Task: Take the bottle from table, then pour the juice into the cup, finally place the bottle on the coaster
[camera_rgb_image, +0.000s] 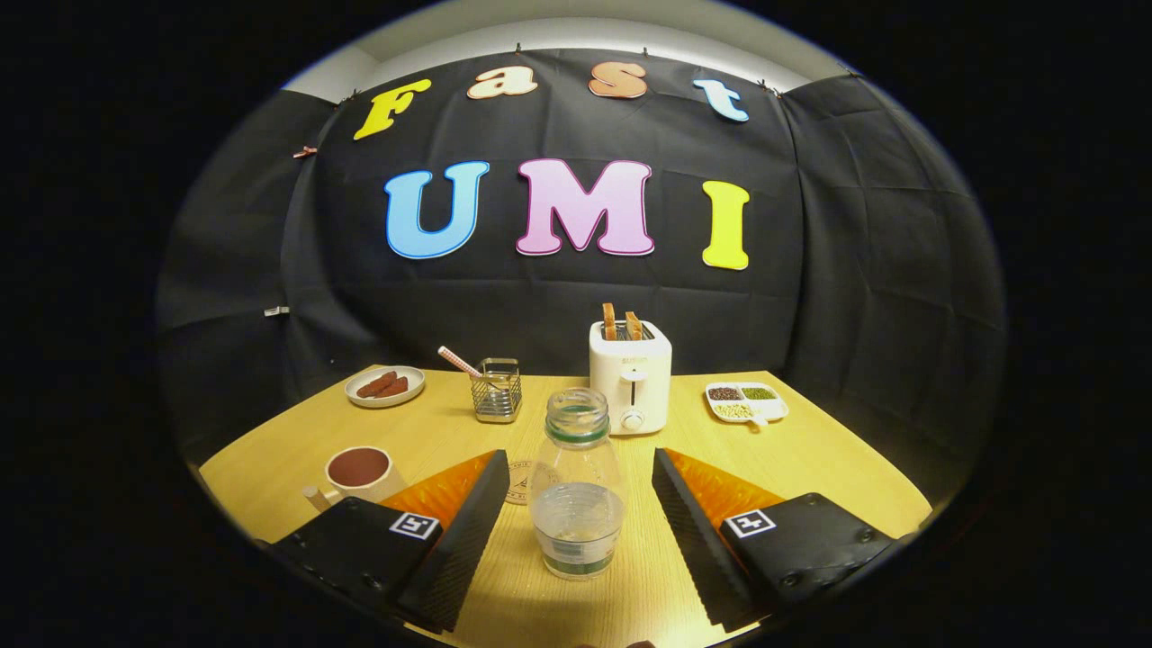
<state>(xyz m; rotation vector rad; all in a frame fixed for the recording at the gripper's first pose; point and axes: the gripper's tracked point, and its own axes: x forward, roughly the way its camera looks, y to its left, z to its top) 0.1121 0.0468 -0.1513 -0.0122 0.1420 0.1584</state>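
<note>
A clear, uncapped bottle [576, 490] with a green neck ring stands upright on the wooden table [810, 459], between my two fingers. My gripper [578, 454] is open, and a gap shows on each side of the bottle. Just behind the bottle, a round coaster [520, 481] lies flat, partly hidden by the bottle and my left finger. A cream cup [358, 472] holding dark reddish-brown liquid stands beyond my left finger, its handle pointing toward me.
A white toaster [630, 376] with two slices of toast stands behind the bottle. A wire holder [497, 391] with a striped straw and a plate [385, 386] of brown pieces sit at the back left. A divided dish [745, 401] of grains is at the back right.
</note>
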